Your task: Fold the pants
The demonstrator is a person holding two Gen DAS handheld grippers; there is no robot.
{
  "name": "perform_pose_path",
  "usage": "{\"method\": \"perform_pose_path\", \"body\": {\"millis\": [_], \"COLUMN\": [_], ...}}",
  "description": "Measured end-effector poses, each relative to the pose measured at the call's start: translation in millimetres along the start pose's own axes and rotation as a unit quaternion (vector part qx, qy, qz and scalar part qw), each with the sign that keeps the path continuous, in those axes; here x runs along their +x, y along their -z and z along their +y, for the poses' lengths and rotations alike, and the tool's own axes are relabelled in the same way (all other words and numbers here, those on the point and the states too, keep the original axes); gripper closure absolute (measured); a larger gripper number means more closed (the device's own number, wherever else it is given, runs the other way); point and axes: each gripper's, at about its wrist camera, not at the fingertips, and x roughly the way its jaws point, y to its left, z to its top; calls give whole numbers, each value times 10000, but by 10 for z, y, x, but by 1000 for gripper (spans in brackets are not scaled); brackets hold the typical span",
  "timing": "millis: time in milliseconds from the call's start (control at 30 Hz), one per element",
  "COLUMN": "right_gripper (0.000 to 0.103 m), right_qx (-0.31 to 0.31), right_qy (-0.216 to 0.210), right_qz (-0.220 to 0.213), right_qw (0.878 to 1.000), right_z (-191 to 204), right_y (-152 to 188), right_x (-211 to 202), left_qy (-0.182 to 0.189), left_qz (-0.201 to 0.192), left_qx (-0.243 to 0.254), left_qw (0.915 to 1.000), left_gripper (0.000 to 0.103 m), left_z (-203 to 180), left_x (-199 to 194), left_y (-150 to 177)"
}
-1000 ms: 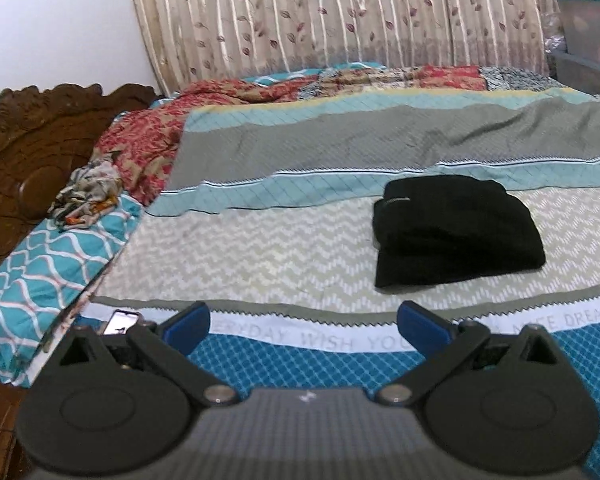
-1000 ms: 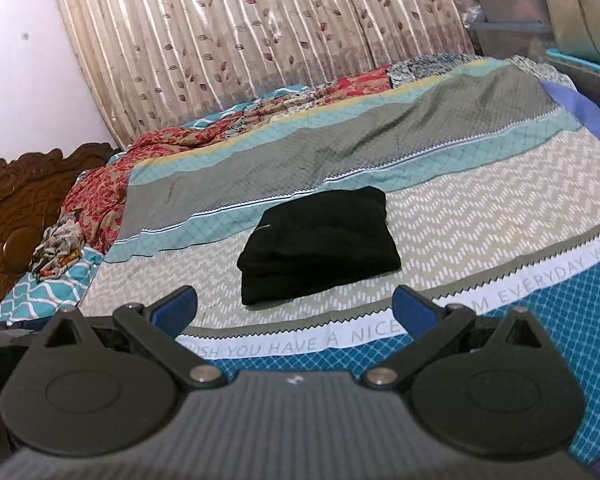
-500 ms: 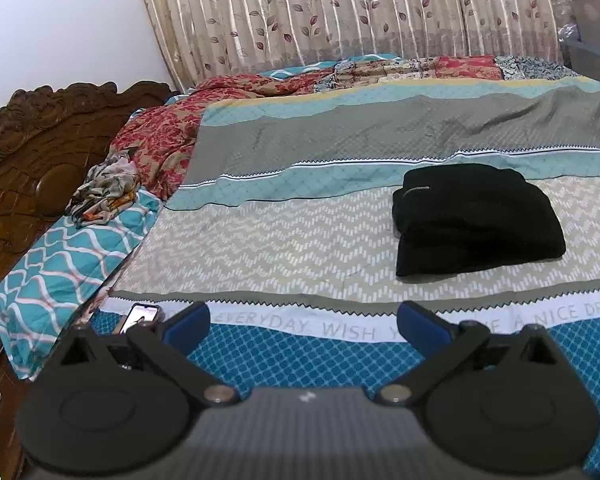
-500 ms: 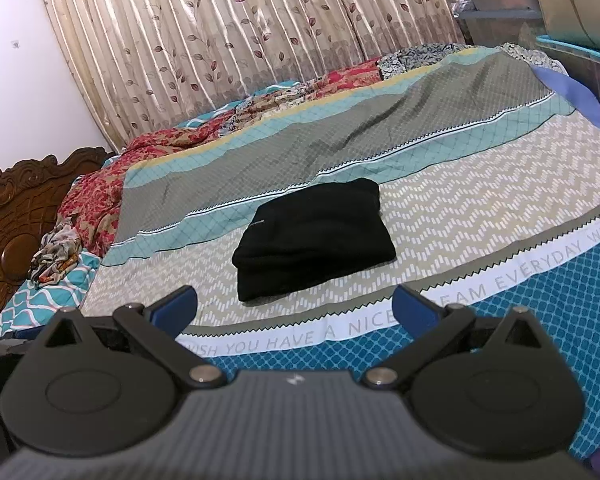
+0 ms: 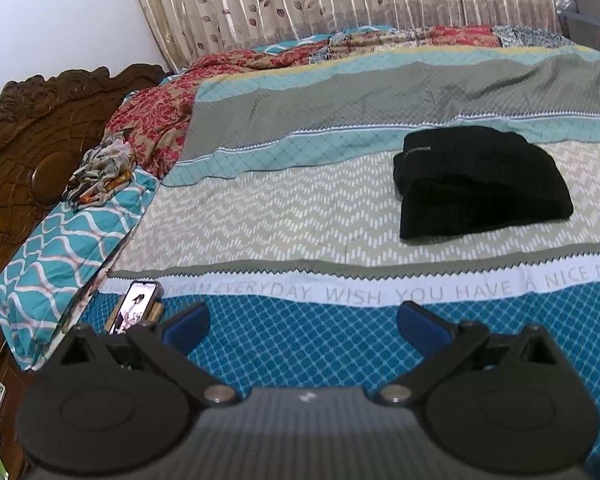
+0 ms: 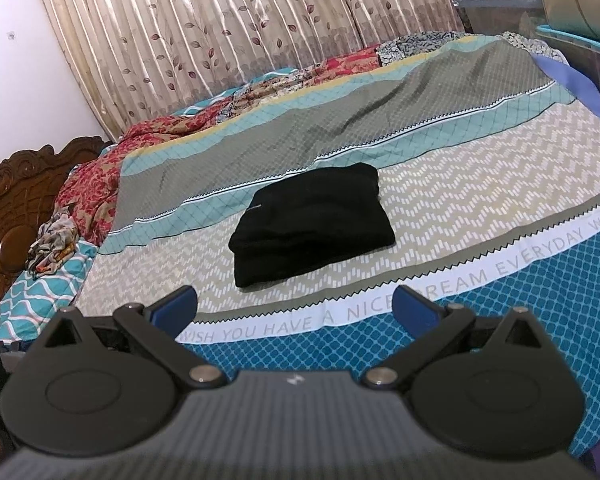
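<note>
The black pants (image 5: pixel 480 184) lie folded into a compact bundle on the zigzag band of the bedspread, also in the right wrist view (image 6: pixel 310 220). My left gripper (image 5: pixel 302 326) is open and empty, held back over the blue band near the bed's front edge, well short of the pants. My right gripper (image 6: pixel 294 304) is open and empty too, pulled back over the blue band, with the pants ahead of it between the jaws' line.
A phone (image 5: pixel 134 306) lies at the bed's front left by my left gripper. A teal pillow (image 5: pixel 68 248) and carved wooden headboard (image 5: pixel 24 148) are at the left. A rumpled red quilt (image 5: pixel 156 120) and curtain sit behind. Plastic bins (image 6: pixel 588 52) stand right.
Both grippers have drawn back from the bed and risen a little; the folded pants look farther off and have not moved. Both stay open.
</note>
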Motion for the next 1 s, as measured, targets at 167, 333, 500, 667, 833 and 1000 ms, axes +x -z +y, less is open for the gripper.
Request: {"method": "perform_pose_path", "body": {"millis": [167, 333, 500, 667, 833, 1000], "right_gripper": [0, 0, 0, 0, 0, 0], "right_qx": [27, 54, 62, 96, 120, 129], "right_qy": [26, 24, 29, 34, 45, 55], "right_qz": [47, 115, 176, 238, 257, 285], "right_qw": [10000, 9999, 9998, 9997, 9996, 9995], "right_z": [-13, -25, -32, -44, -44, -38], "right_y": [21, 43, 72, 89, 93, 109], "right_x": [16, 39, 55, 75, 79, 86], "left_qy": [-28, -59, -102, -203, -330, -400], "left_qz": [112, 218, 346, 407, 386, 444], "left_qx": [65, 105, 211, 306, 368, 391], "left_qw": [9999, 9997, 9991, 9985, 9980, 9974], "left_gripper": [0, 0, 0, 0, 0, 0], "left_z": [-9, -3, -35, -53, -45, -34], "left_x": [53, 104, 156, 200, 222, 265], "left_y": [66, 118, 204, 249, 268, 304]}}
